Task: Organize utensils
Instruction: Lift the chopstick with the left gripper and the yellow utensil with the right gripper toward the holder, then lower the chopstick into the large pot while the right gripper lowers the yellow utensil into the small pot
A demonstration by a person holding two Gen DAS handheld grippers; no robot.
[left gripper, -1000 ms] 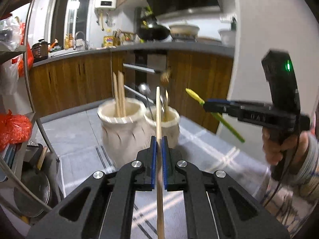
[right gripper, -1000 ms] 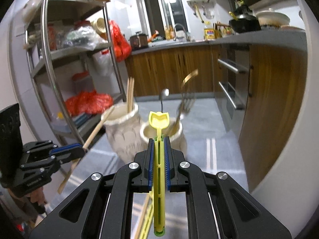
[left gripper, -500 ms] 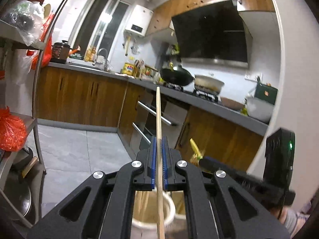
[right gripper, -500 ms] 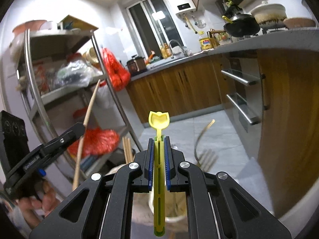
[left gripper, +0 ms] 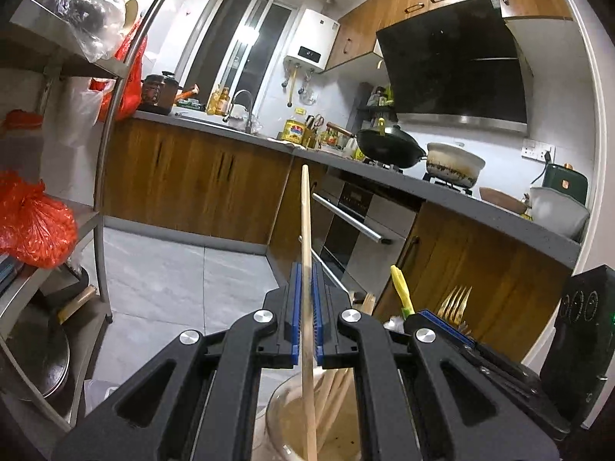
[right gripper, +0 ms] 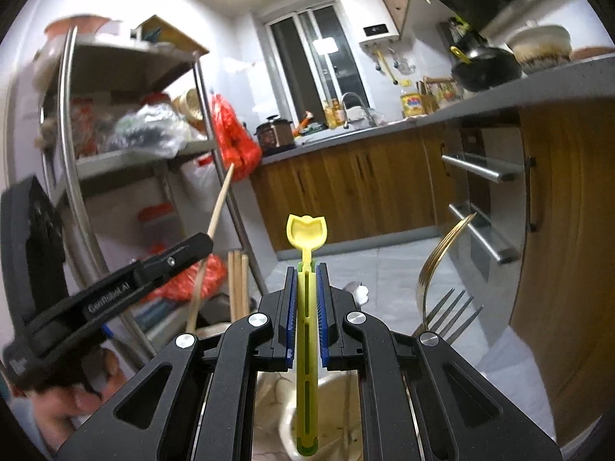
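Note:
My left gripper [left gripper: 305,272] is shut on a wooden chopstick [left gripper: 306,238], held upright, its lower end inside the cream holder [left gripper: 276,415] with other chopsticks [left gripper: 334,388]. My right gripper [right gripper: 306,272] is shut on a yellow-green plastic spoon [right gripper: 306,230], upright, its lower end over the second cream holder [right gripper: 338,392]. Gold forks [right gripper: 442,261] stand in that holder. The left gripper also shows in the right wrist view [right gripper: 200,244], the right gripper in the left wrist view [left gripper: 430,319].
A metal shelf rack [right gripper: 73,161] with red bags [left gripper: 34,223] stands at the left. Wooden cabinets and an oven [left gripper: 357,230] line the back and right. A wok [left gripper: 388,146] and pot sit on the counter. Grey tiled floor [left gripper: 173,276] lies below.
Both grippers have risen above the holders and tilted upright, then lowered a little; the chopstick's end now sits in the left holder and the spoon's end over the right one.

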